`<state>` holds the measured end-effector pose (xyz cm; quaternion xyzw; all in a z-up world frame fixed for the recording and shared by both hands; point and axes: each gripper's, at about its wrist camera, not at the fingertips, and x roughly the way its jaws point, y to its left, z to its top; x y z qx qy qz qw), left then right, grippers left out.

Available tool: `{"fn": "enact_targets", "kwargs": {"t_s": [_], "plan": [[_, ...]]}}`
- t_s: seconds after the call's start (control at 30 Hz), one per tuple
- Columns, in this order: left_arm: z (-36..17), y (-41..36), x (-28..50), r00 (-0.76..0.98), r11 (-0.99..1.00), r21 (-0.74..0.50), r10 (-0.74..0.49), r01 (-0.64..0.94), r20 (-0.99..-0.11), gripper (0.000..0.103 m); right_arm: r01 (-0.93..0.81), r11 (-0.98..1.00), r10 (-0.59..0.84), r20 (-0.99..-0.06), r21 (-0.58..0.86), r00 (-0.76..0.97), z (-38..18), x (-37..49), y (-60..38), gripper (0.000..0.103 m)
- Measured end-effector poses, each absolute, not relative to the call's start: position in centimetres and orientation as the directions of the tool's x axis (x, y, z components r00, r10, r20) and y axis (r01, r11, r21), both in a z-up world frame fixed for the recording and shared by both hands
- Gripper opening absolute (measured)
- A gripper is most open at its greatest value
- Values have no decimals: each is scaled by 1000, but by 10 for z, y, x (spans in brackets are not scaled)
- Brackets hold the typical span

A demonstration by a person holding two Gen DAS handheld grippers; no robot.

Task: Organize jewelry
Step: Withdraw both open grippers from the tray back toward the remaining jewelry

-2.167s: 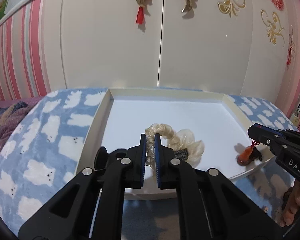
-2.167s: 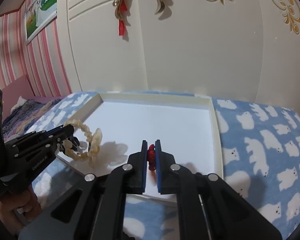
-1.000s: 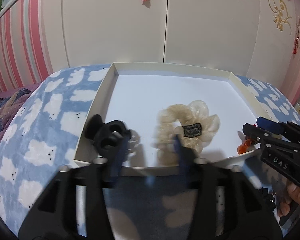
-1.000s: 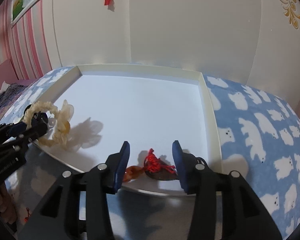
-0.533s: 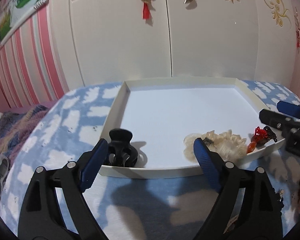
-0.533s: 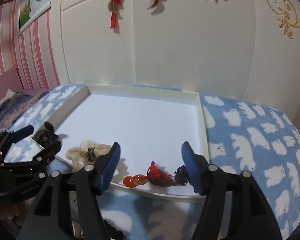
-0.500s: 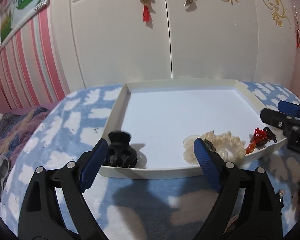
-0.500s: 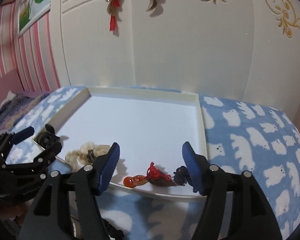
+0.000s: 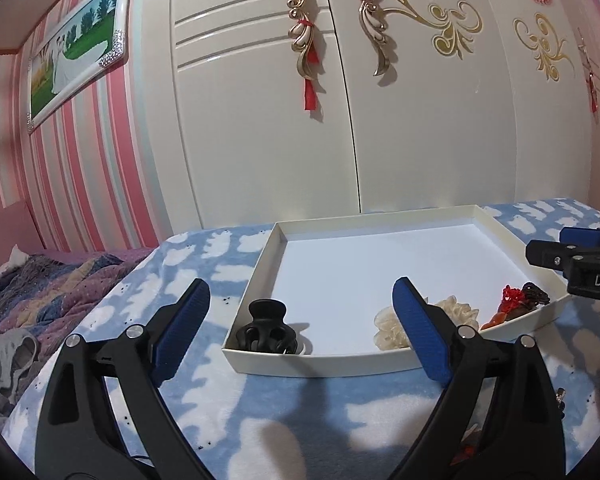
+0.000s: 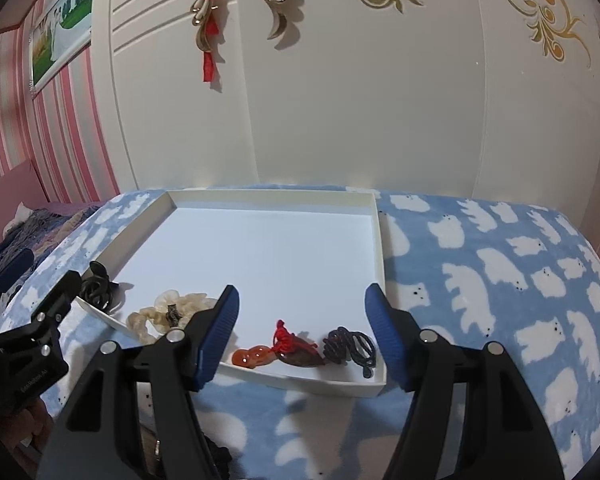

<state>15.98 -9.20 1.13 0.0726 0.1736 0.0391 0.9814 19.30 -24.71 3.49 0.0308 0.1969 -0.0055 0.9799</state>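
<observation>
A white tray [image 9: 320,364] [image 10: 300,380] lies on a blue blanket. Along its near edge rest a black hair claw [image 9: 266,326] [image 10: 96,286], a cream scrunchie [image 9: 388,322] [image 10: 168,314], a red-knotted pendant with an orange bead [image 9: 512,300] [image 10: 284,346] and a dark coiled cord [image 10: 350,346]. My left gripper [image 9: 300,282] hovers in front of the tray, its jaws opening wide with nothing held between them. My right gripper [image 10: 302,288] stands open above the pendant and cord, touching neither. Each gripper also shows at the edge of the other's view.
White wardrobe doors [image 9: 340,120] with gold ornaments rise right behind the tray. The blue blanket with white bears [image 10: 500,280] spreads to the right. A purple quilt [image 9: 40,292] lies at the left. Small dark and red items [image 9: 470,440] sit on the blanket below the grippers.
The left gripper let go of the scrunchie and the right one let go of the red pendant. Both opened, then drew back and rose. The scrunchie and pendant now lie in the tray.
</observation>
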Motion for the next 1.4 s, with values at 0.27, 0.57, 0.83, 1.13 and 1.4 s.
{"fn": "enact_targets", "kwargs": {"t_s": [0.27,0.57,0.83,1.13,1.4], "plan": [[12,-88,154,942,985,149,129,-85,-311,92,29,997,-3,-365,66,931,40,185,-254,66],[9,-87,157,941,985,145,137,-96,-309,92,37,999,-42,-351,-20,935,46,179,-242,67],[9,-91,155,946,982,166,139,-93,-293,92,37,999,-42,-353,-23,935,47,179,-242,67],[11,-93,153,949,985,161,107,-60,-297,92,17,1000,-13,-352,8,936,51,176,-248,67],[12,-80,116,913,992,122,34,17,-407,95,24,995,5,-289,95,957,76,139,-282,67]]}}
